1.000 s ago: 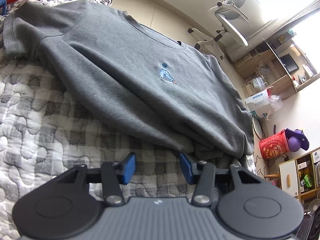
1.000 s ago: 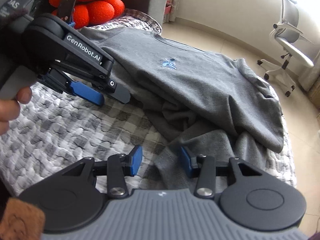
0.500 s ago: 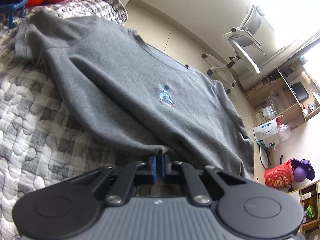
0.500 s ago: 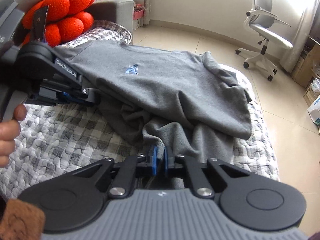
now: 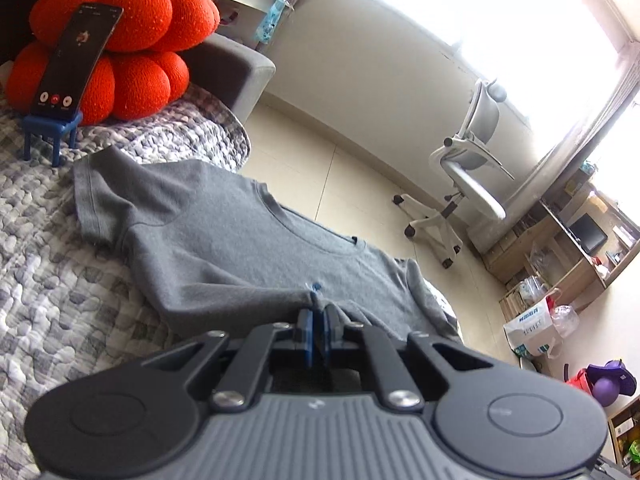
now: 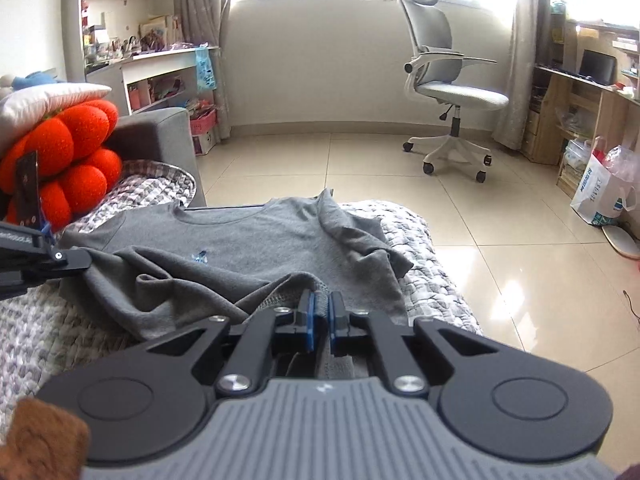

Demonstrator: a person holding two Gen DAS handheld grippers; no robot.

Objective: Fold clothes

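A grey T-shirt point(image 5: 208, 248) with a small blue chest emblem lies face up on a grey checked quilt point(image 5: 44, 320), its neck toward the far edge. My left gripper point(image 5: 316, 312) is shut on the shirt's near hem, which bunches up between the blue pads. In the right wrist view the same T-shirt point(image 6: 248, 256) is rumpled, and my right gripper point(image 6: 322, 300) is shut on another part of its hem, lifted off the quilt. The left gripper point(image 6: 76, 260) shows at the left edge of that view, pinching the cloth.
Orange round cushions point(image 5: 120, 48) sit at the quilt's far left with a phone point(image 5: 76, 60) propped on a small blue stand. A grey sofa arm point(image 6: 160, 140) is behind. A white office chair point(image 6: 444, 80), shelves and a paper bag point(image 6: 600, 192) stand on the tiled floor.
Both grippers have shut on the shirt's hem and lifted it, tilting up. The hem now rises off the quilt toward the chest, and more of the room shows.
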